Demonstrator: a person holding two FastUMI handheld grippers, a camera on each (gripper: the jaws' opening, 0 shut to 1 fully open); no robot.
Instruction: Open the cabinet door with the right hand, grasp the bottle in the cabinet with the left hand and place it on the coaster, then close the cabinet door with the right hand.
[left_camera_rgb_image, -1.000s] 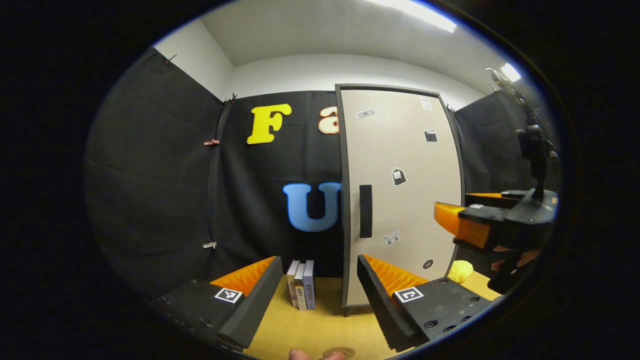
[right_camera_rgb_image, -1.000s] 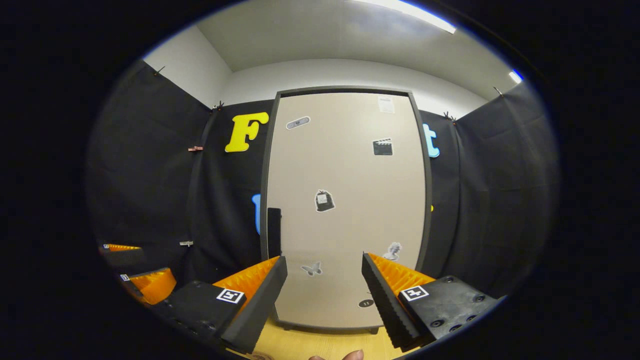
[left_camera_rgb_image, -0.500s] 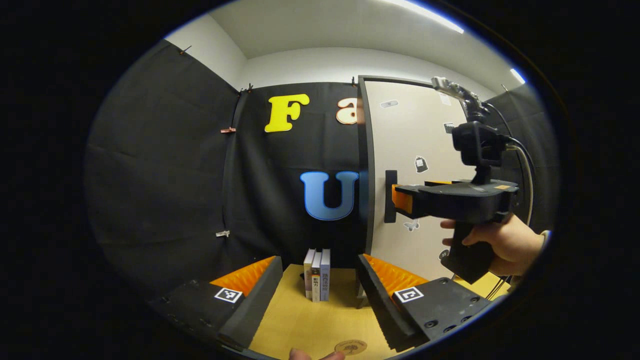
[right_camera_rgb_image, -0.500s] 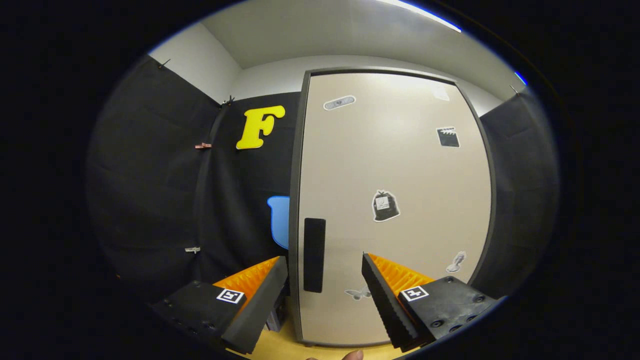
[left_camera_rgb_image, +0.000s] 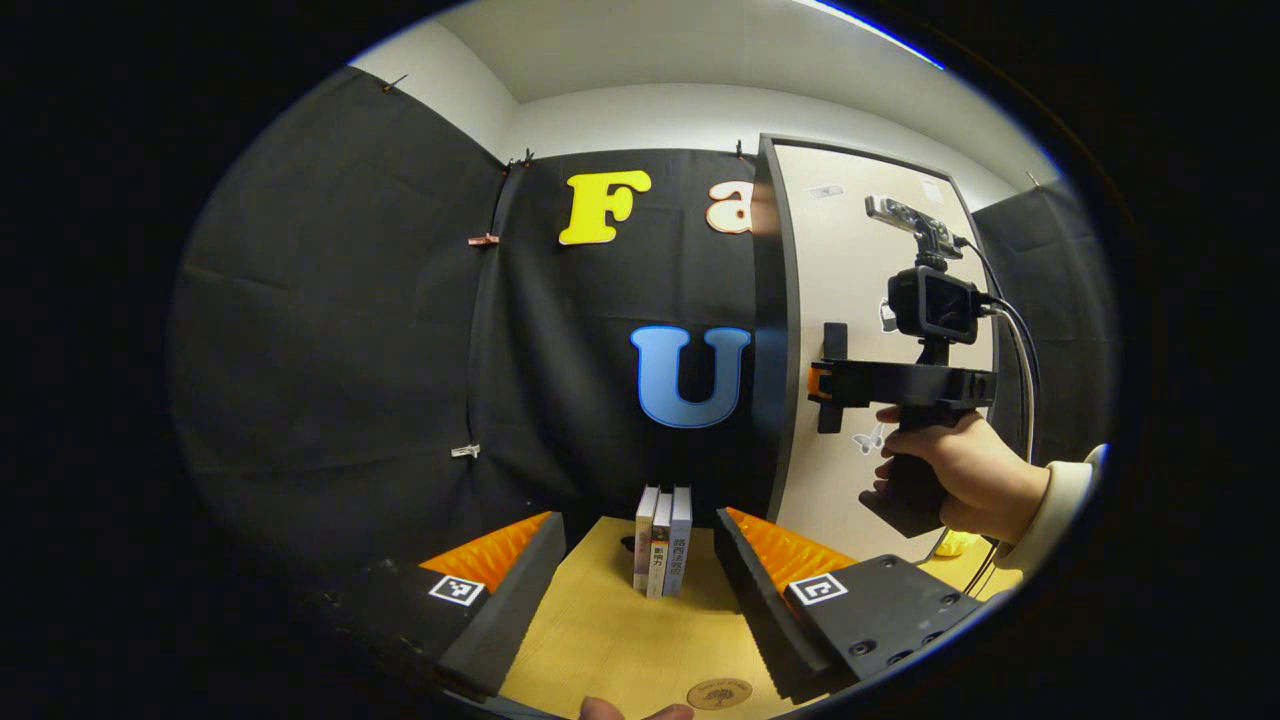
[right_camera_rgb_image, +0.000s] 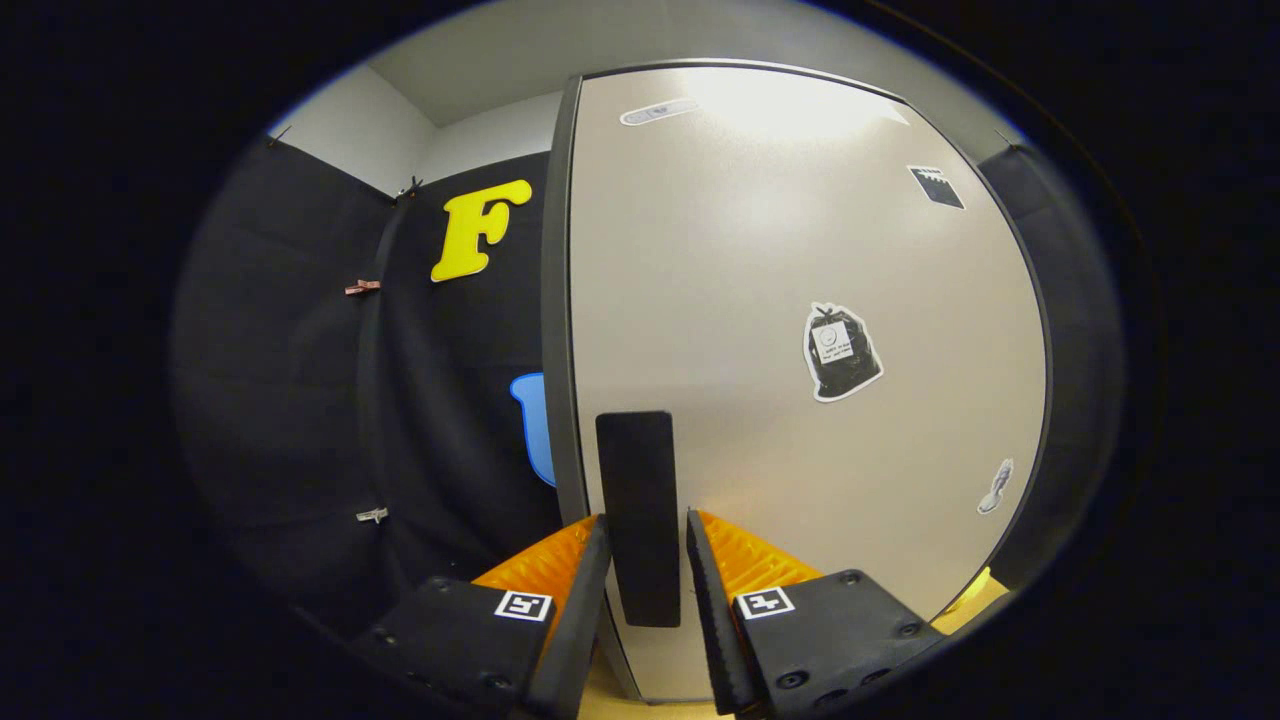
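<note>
The right gripper (right_camera_rgb_image: 645, 590) straddles the door handle (right_camera_rgb_image: 637, 515), jaws narrow; it should clamp squarely, then pull outward.

Bright overhead light, glare on the cabinet door (right_camera_rgb_image: 800, 300), fisheye-bowed edges, sharp focus.
</note>
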